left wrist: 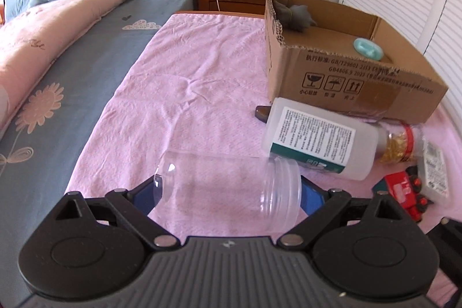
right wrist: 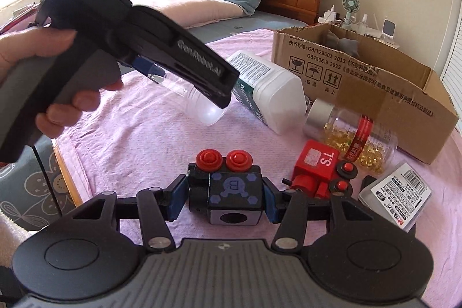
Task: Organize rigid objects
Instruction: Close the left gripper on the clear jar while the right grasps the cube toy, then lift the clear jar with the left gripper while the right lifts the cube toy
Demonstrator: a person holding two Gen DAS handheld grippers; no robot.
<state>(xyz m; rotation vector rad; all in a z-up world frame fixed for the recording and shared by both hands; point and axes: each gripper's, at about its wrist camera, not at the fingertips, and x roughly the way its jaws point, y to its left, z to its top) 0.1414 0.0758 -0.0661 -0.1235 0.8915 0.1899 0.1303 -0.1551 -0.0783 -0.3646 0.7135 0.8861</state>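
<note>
Risk, left to right: left gripper, fingers spread wide around a clear jar lying on the bed's pink towel, could pinch it off-centre so the slick jar rolls. Right gripper, fingers clenched on the black toy block, may snag the red toy train just beside; box waits behind.

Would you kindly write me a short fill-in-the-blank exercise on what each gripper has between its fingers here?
1. The left gripper straddles a clear plastic ____ lying on its side.
2. The right gripper is shut on a black toy block topped with two ____ buttons.
3. The mint-green oval object lies inside the cardboard ____.

Missing words: jar; red; box
</note>
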